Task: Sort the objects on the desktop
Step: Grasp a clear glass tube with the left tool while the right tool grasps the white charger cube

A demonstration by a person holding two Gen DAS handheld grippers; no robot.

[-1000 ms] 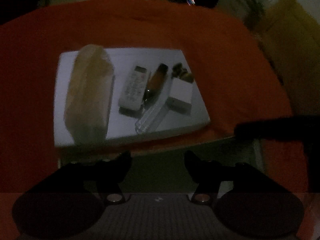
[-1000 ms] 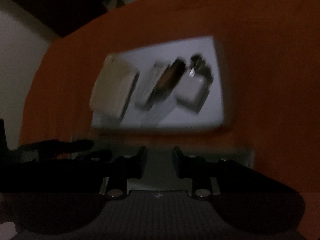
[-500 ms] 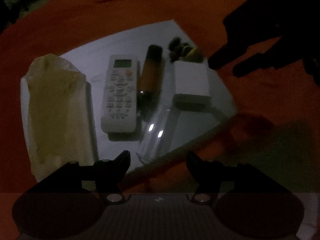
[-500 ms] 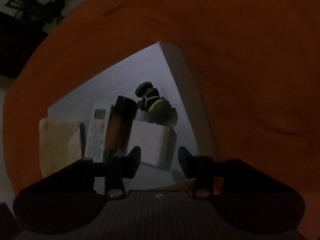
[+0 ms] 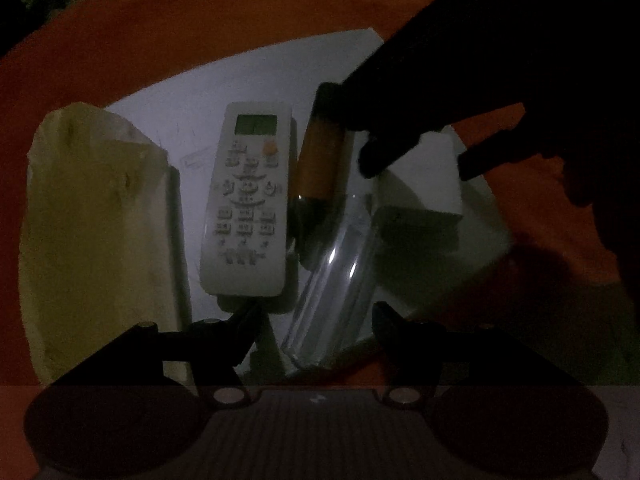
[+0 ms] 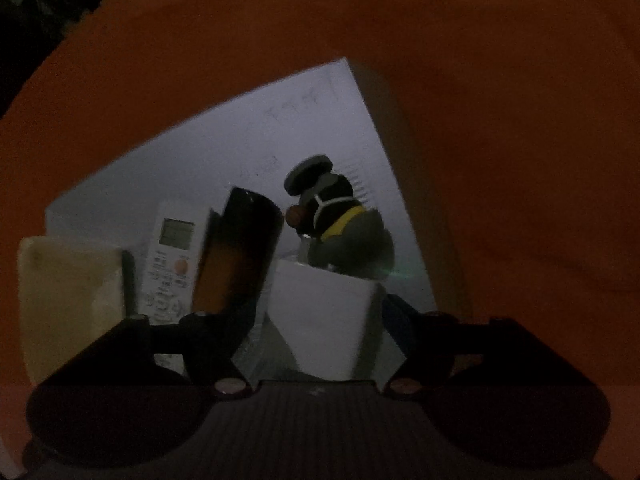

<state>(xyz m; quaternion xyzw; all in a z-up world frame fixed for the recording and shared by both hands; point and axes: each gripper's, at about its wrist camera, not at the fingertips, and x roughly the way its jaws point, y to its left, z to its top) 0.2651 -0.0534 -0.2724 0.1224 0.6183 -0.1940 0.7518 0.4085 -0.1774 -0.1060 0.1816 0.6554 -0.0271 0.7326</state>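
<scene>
On a white board (image 5: pixel 240 76) lie a yellowish bag (image 5: pixel 96 220), a white remote (image 5: pixel 246 200), an amber bottle (image 5: pixel 320 160), a clear tube (image 5: pixel 336 280) and a white box (image 5: pixel 424 196). My left gripper (image 5: pixel 314 316) points down over the tube's near end, jaws apart and closing a little, pads clear of it. My right gripper (image 6: pixel 320 312) straddles the white box (image 6: pixel 320 312), jaws opening, pads off its sides. It shows as a dark shape (image 5: pixel 420 164) in the left wrist view. A dark figurine (image 6: pixel 336 216) with a yellow band stands behind the box.
An orange cloth (image 6: pixel 480 120) covers the surface around the board (image 6: pixel 240 152). The amber bottle (image 6: pixel 236 256) stands just left of my right gripper's left finger. The remote (image 6: pixel 170 264) and the bag (image 6: pixel 68 300) lie further left. The room is dim.
Both grippers came down close to the board. The right jaws spread wider and now flank the white box. The right gripper's dark shape moved in over the box in the left wrist view.
</scene>
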